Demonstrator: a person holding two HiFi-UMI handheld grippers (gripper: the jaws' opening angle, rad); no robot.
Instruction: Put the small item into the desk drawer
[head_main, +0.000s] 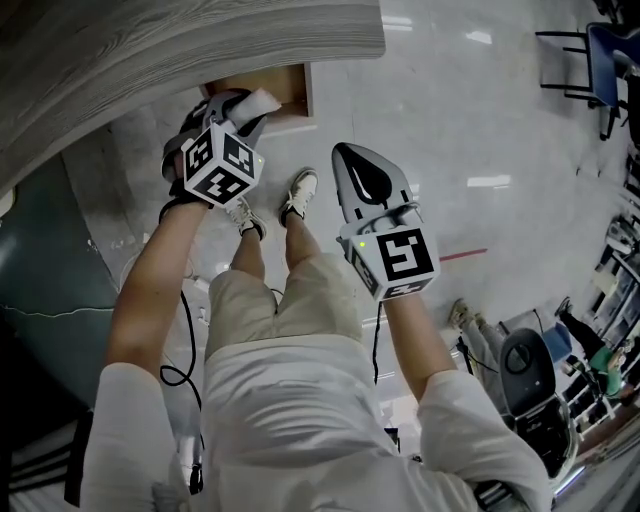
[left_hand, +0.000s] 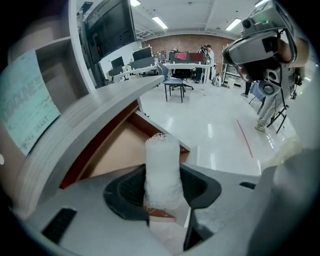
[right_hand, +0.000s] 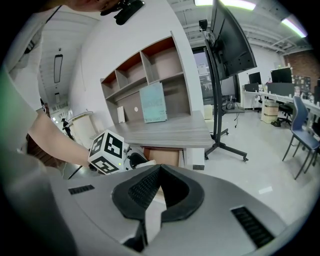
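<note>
Pinching the small item (left_hand: 162, 160), a white foam-mesh roll upright between its pads, the left gripper (left_hand: 163, 174) hangs close to the desk drawer (left_hand: 120, 150), which stands pulled open under the grey desktop (left_hand: 100, 112). From where I stand, the opening and the pick-up look done. Lowering the roll into the wooden tray and letting go are left, and perhaps shutting it. The right gripper (right_hand: 161, 167) waits nearby, jaws pressed together on nothing. Nothing lies between roll and drawer, though the desktop overhangs it. An office chair (left_hand: 172, 82) and a screen stand (right_hand: 225, 100) sit well apart.
</note>
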